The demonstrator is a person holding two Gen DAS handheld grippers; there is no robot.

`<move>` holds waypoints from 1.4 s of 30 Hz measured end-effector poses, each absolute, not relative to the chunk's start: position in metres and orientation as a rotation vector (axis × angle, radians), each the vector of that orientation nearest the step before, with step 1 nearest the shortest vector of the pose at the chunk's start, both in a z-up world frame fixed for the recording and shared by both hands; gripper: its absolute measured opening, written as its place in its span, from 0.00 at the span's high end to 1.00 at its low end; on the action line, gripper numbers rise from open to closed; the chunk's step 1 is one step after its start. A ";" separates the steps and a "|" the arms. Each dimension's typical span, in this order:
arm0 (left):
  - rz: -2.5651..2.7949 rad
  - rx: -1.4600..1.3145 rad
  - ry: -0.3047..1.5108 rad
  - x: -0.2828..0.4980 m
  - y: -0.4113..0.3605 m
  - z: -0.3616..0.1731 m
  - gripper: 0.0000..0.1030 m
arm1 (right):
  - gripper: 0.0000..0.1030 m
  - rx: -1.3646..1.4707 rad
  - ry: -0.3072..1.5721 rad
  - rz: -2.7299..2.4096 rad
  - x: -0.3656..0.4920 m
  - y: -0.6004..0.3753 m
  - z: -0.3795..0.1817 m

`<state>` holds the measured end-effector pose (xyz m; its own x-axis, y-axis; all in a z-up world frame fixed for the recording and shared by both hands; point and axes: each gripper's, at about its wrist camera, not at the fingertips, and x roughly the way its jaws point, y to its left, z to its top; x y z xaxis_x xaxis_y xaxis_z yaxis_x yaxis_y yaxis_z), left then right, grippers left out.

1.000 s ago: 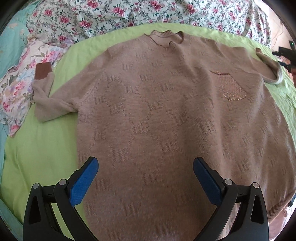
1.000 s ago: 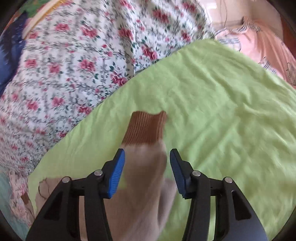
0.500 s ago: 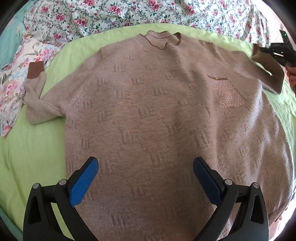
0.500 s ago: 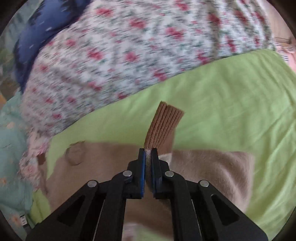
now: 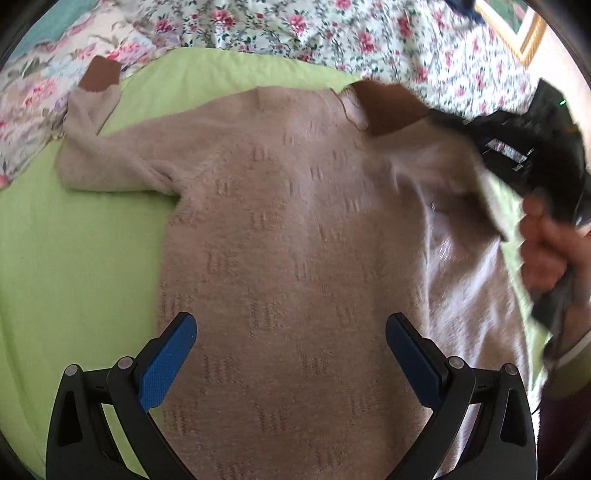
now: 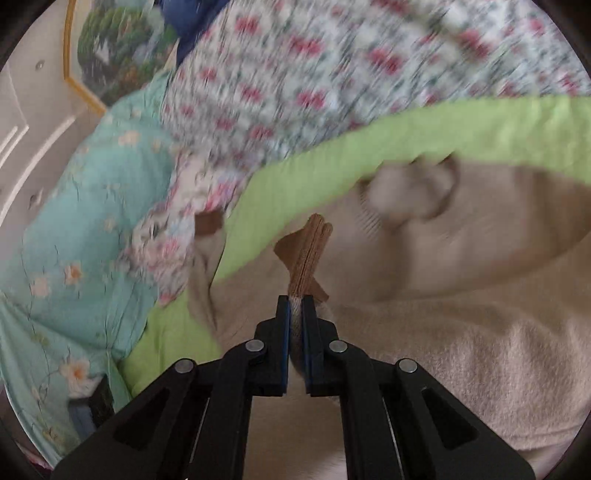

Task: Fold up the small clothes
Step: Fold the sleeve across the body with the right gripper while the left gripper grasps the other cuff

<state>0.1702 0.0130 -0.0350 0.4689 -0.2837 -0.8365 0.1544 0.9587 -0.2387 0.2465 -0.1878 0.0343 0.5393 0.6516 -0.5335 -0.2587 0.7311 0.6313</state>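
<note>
A beige knit sweater (image 5: 295, 251) lies face up on a lime green sheet (image 5: 74, 258). My left gripper (image 5: 291, 354) is open and empty, hovering above the sweater's lower body. My right gripper (image 6: 295, 317) is shut on the sweater's right sleeve just behind its brown cuff (image 6: 310, 251), holding it lifted over the chest near the collar (image 6: 417, 192). In the left wrist view the cuff (image 5: 388, 107) and right gripper body (image 5: 524, 147) show at upper right. The left sleeve (image 5: 92, 147) lies bent on the sheet, its brown cuff (image 5: 99, 75) at the floral cloth.
A floral quilt (image 5: 332, 33) lies bunched along the far side of the sheet. A teal flowered cloth (image 6: 74, 240) lies to the left in the right wrist view. A framed picture (image 6: 118, 48) hangs on the wall beyond.
My right gripper closed on the right sleeve near the cuff, lifted it and carried it left over the sweater's chest. My left gripper stayed open and shifted slightly over the sweater.
</note>
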 end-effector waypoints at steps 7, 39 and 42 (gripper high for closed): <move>-0.343 -0.224 1.048 0.194 0.017 -0.038 0.01 | 0.71 0.519 1.005 0.633 0.248 -0.153 -0.017; -0.321 -0.267 0.894 0.293 0.031 -0.033 0.95 | 0.54 0.583 0.892 0.047 0.224 -0.400 -0.021; -0.304 -0.299 0.899 0.296 0.037 -0.036 0.95 | 0.53 0.559 0.915 0.086 0.241 -0.388 -0.027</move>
<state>0.2961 0.0374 -0.0365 0.5859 -0.3794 -0.7161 0.1324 0.9166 -0.3773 0.2406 -0.3885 -0.0271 0.6171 0.3023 -0.7265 0.1612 0.8551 0.4928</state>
